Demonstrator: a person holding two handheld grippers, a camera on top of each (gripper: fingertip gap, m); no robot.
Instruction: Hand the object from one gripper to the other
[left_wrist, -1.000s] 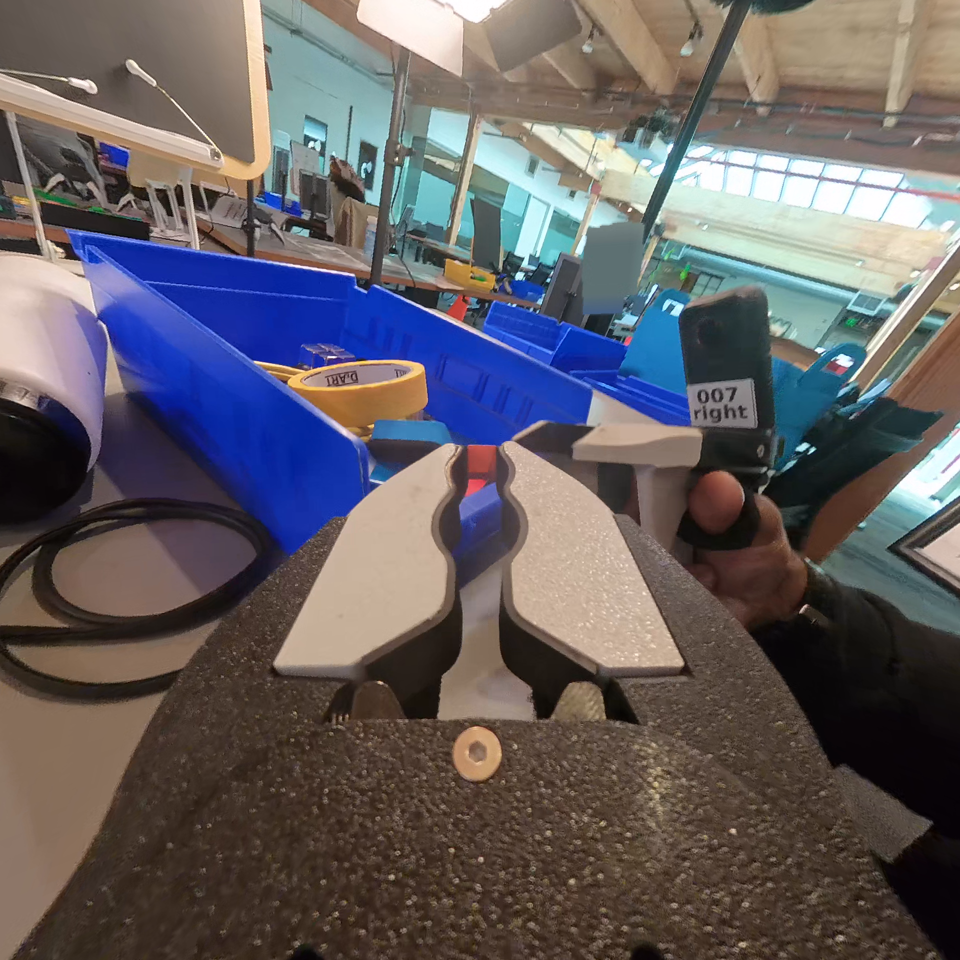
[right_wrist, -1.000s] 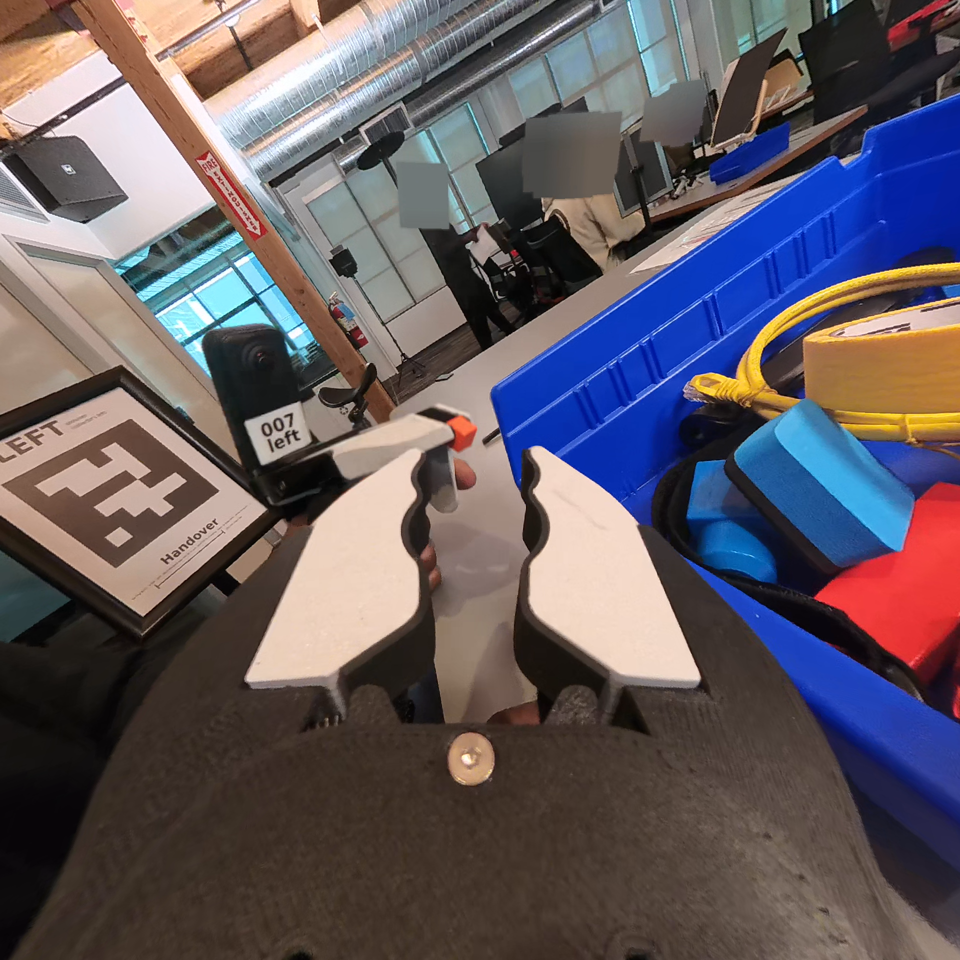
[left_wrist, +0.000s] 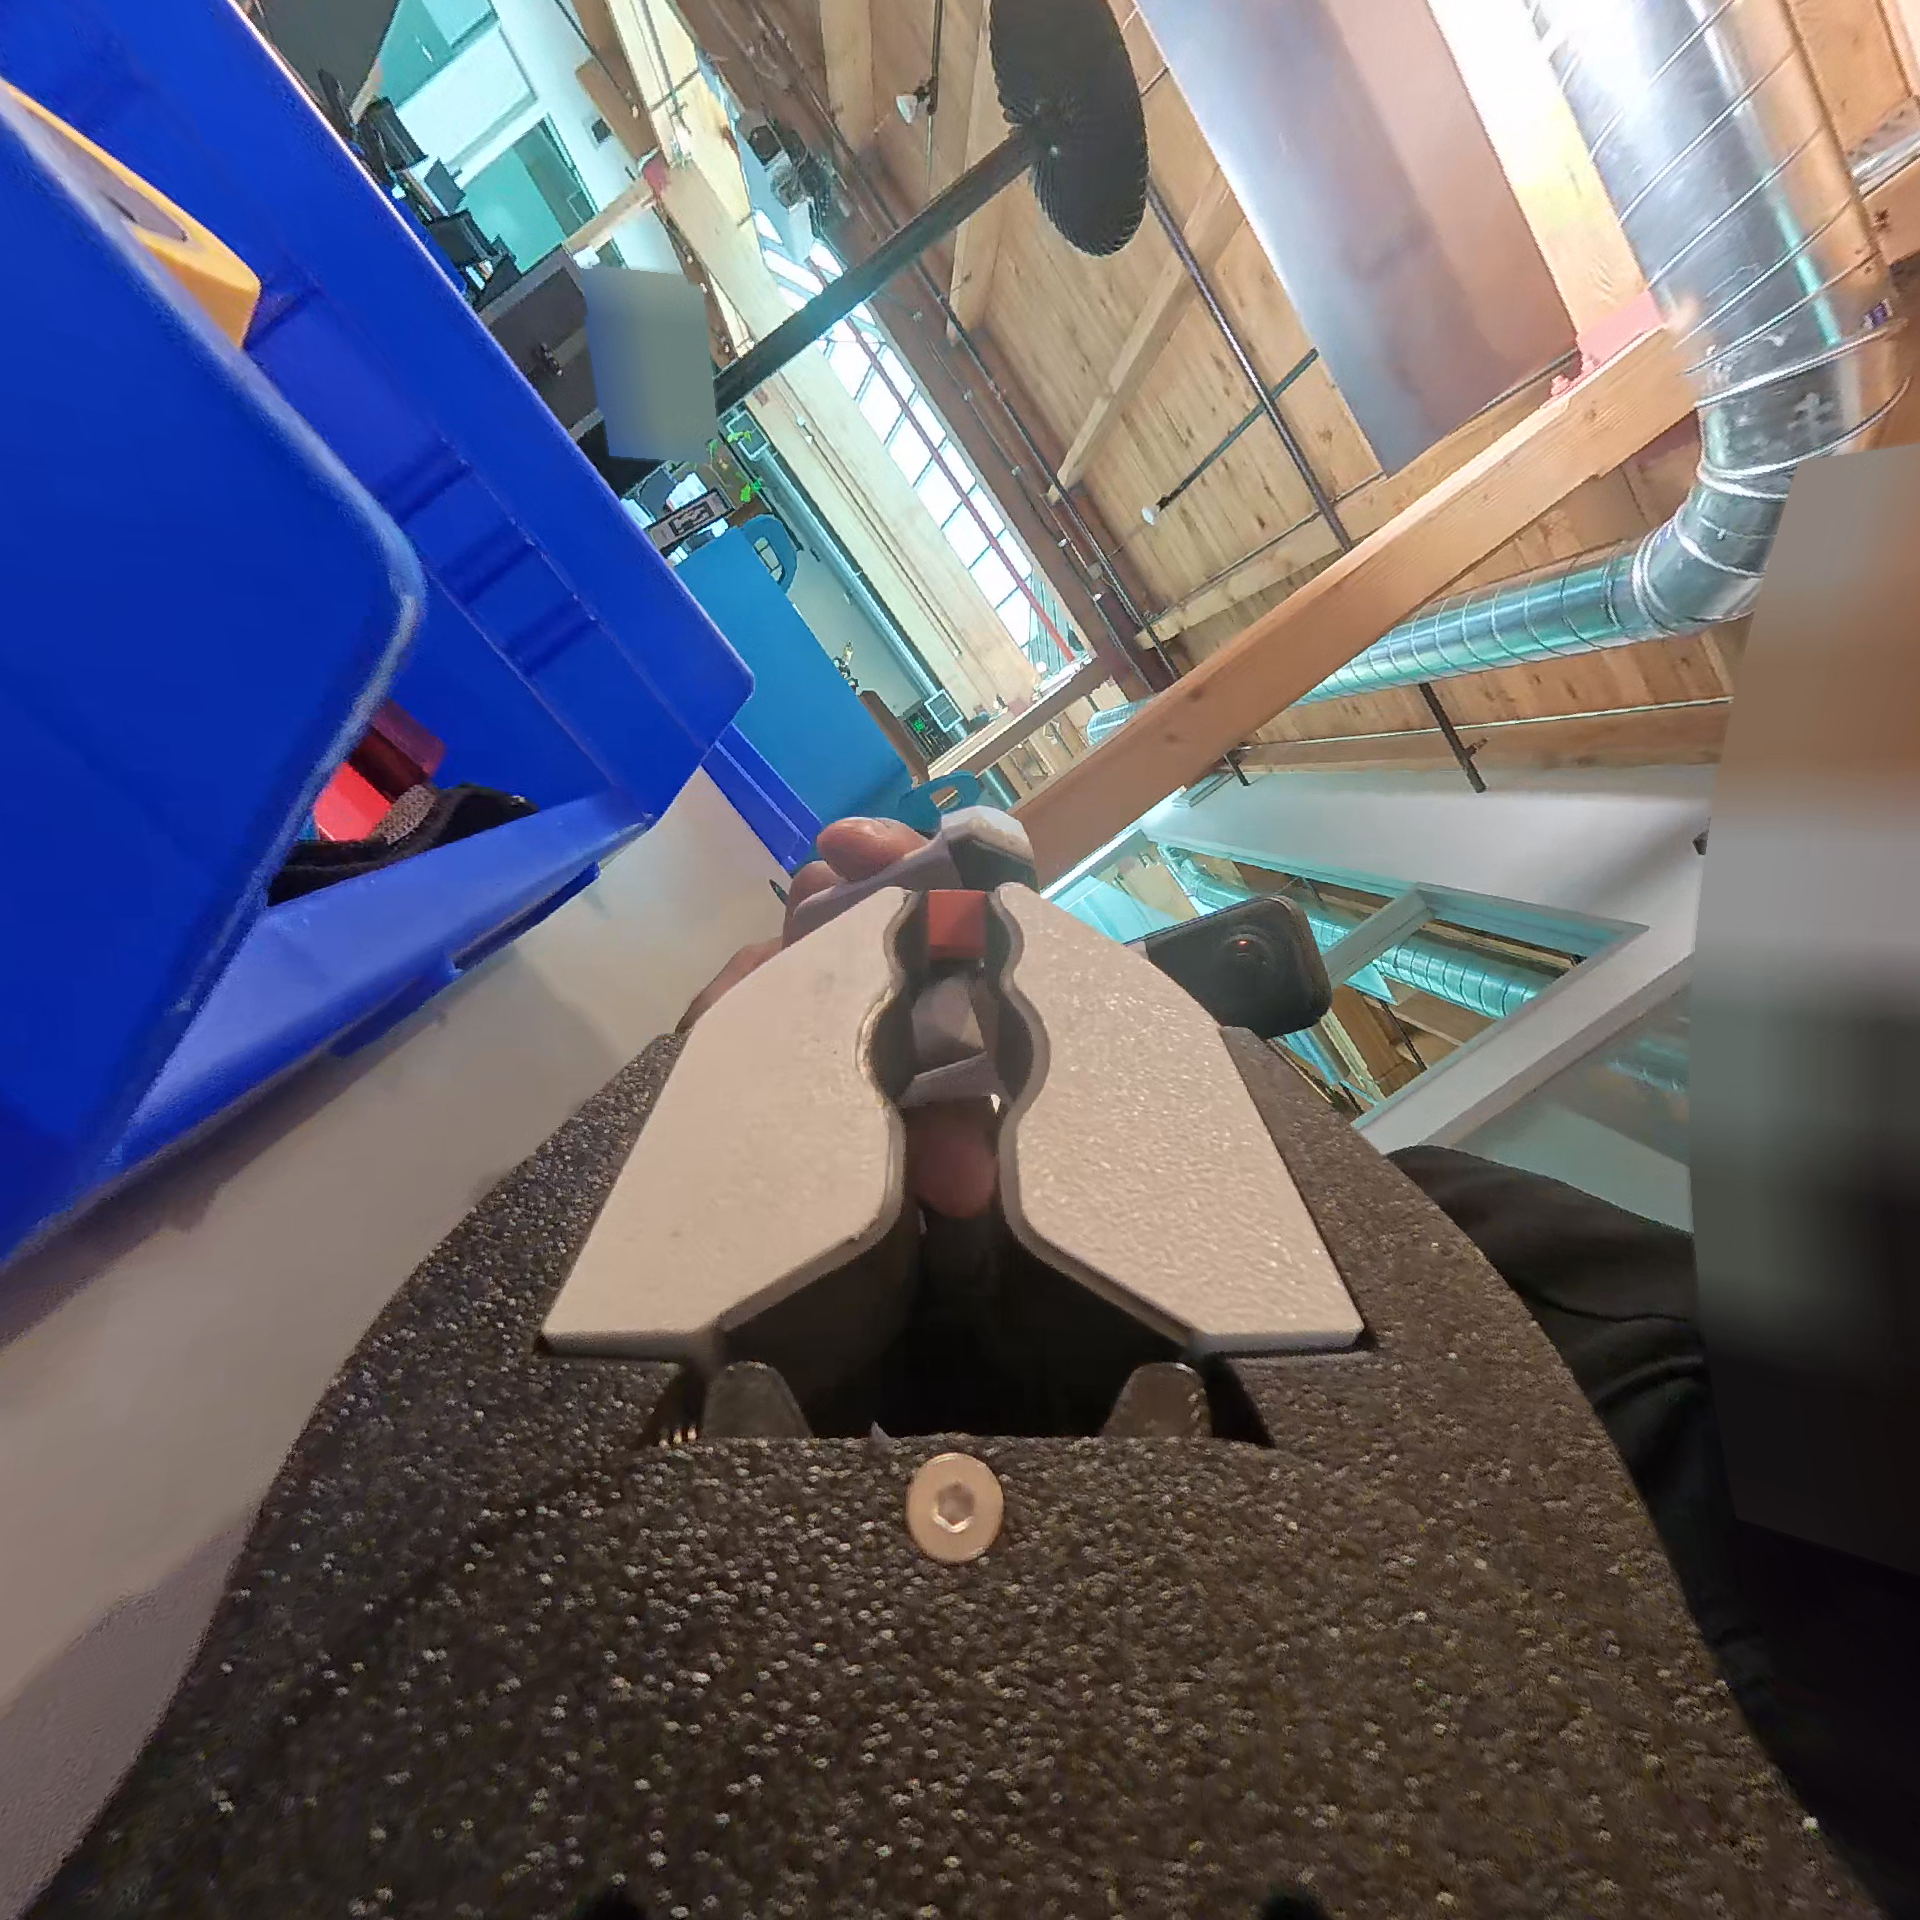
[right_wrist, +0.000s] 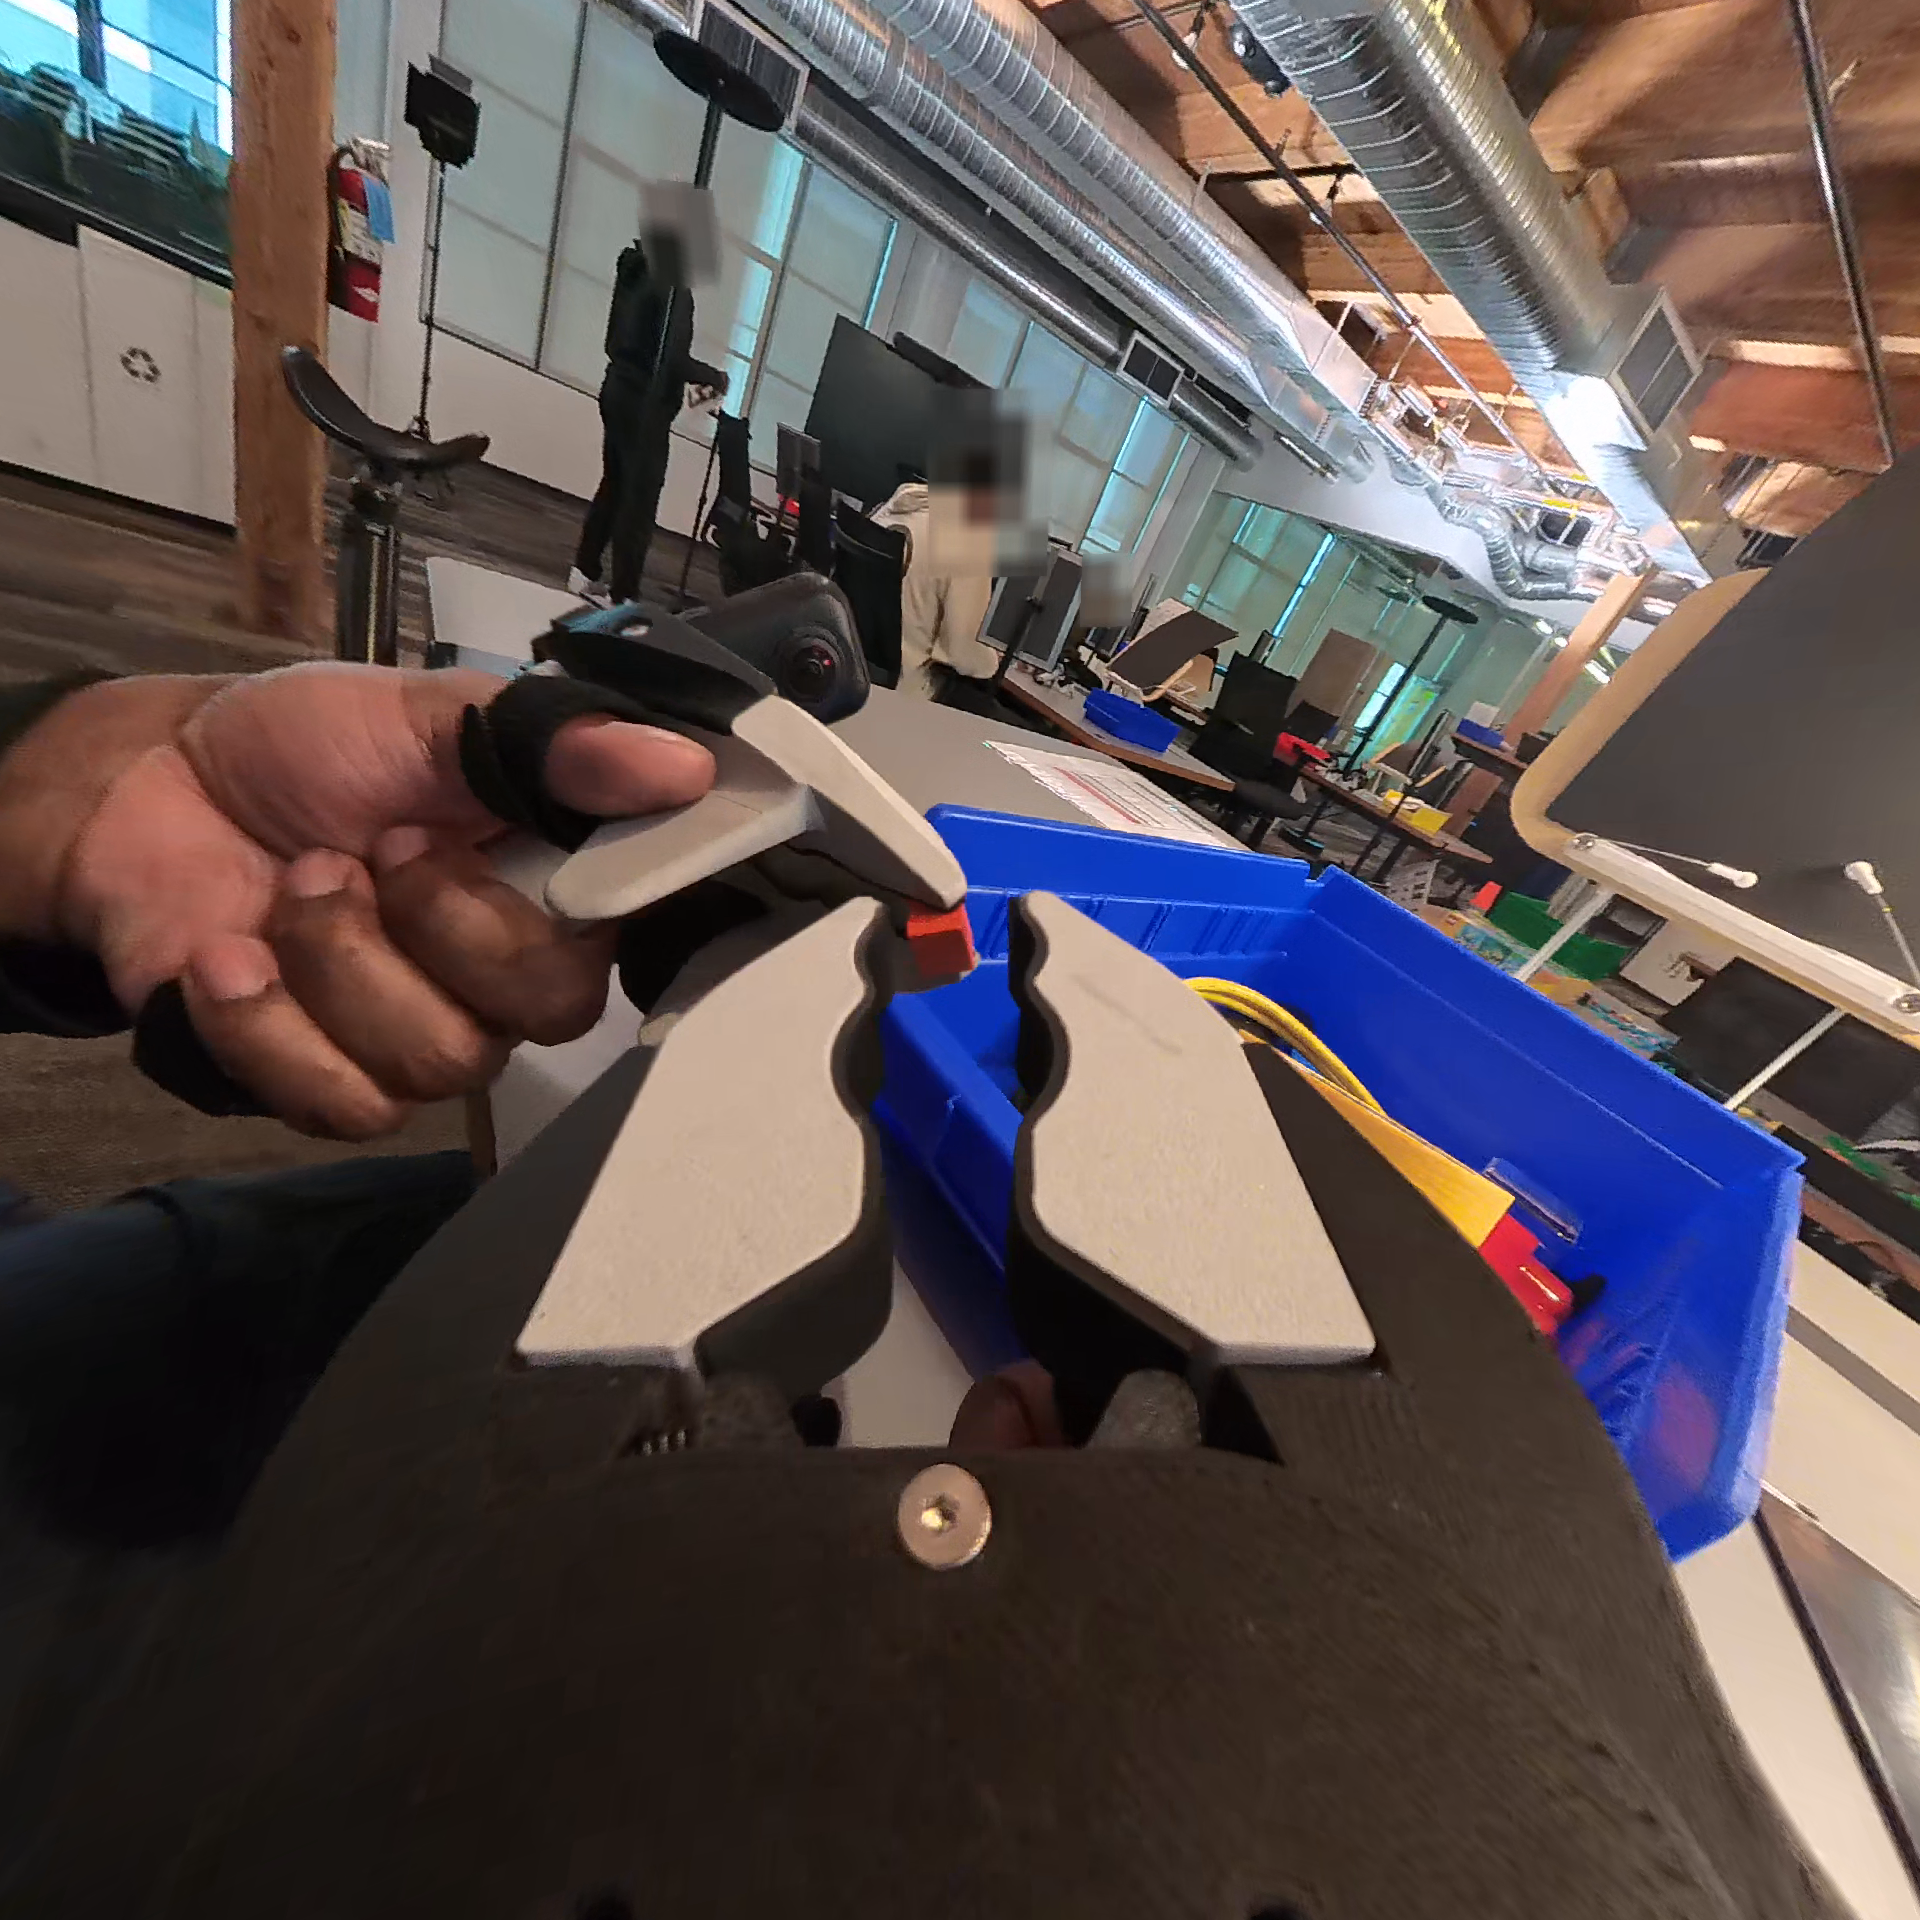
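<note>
From here my left gripper's fingers (left_wrist: 790, 1101) hide most of the red block (left_wrist: 951, 925), and the blue bin (right_wrist: 1475, 1049) runs blurred at its near corner

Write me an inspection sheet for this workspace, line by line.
Surface: grey table under the blue bin.
Job's things: small red block pinched at the tips of the left gripper; it sits between the tips of the right gripper.
Clutter: the bin holds a yellow tape roll, yellow card, red pieces and a dark item.
Grippers: left gripper shut on the red block; right gripper open, jaws either side of the block, not closed on it.
Cables: yellow cable coiled in the bin.
Surroundings: open office with desks, people standing and seated, wooden beams, metal ducts.
</note>
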